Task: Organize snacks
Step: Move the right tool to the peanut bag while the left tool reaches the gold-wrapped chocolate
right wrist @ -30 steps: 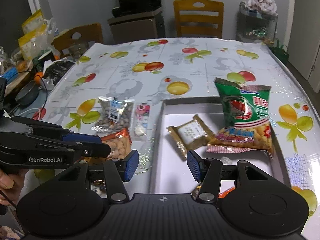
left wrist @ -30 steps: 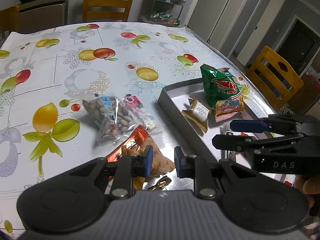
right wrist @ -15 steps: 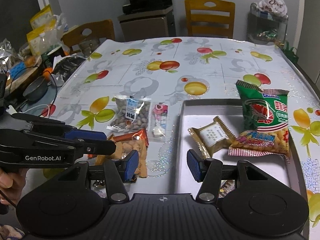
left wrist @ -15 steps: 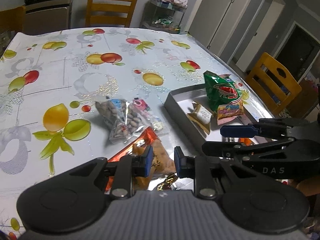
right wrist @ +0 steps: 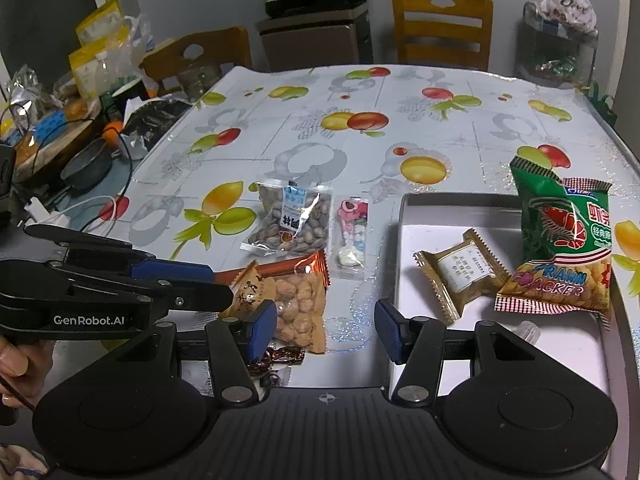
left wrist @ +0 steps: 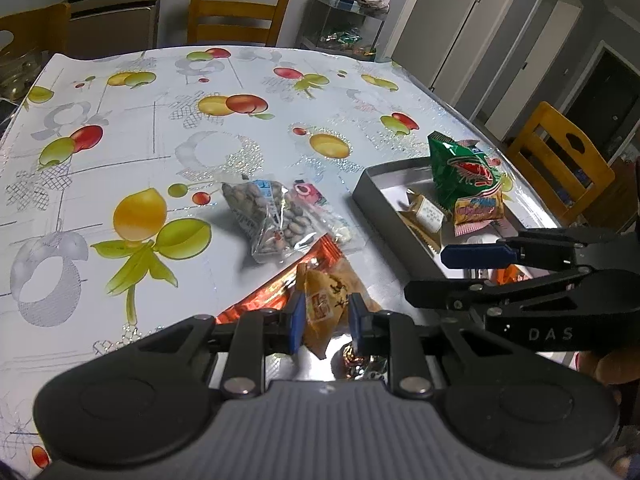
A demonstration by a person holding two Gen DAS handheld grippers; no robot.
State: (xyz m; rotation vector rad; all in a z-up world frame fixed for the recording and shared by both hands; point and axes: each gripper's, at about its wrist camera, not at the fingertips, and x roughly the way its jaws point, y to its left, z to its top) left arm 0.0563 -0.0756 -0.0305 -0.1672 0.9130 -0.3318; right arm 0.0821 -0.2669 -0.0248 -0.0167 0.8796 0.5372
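Note:
My left gripper [left wrist: 326,320] is shut on a small yellow-brown snack packet [left wrist: 320,308], which hangs just above the orange peanut bag [left wrist: 272,296]. The right wrist view shows that packet [right wrist: 250,288] at the tip of the left gripper [right wrist: 222,284]. My right gripper [right wrist: 326,328] stands open with nothing between its pads, over the gap between the peanut bag [right wrist: 300,304] and the grey tray [right wrist: 404,240]. In the tray lie a green prawn cracker bag [right wrist: 560,232] and a gold-wrapped packet [right wrist: 460,272]. A clear pistachio bag [right wrist: 292,220] and a small pink candy pack [right wrist: 352,232] lie left of the tray.
Dark wrapped candies [right wrist: 280,356] lie near the table's front edge under the right gripper. A cluttered side table [right wrist: 72,128] with bags, a pan and cables stands to the left. Wooden chairs [right wrist: 440,28] surround the table. The right gripper [left wrist: 426,274] reaches in beside the tray [left wrist: 384,216].
Both grippers have drawn back toward the near edge, so the snacks look farther off. The yellow-brown packet now stands in plain sight between the left pads.

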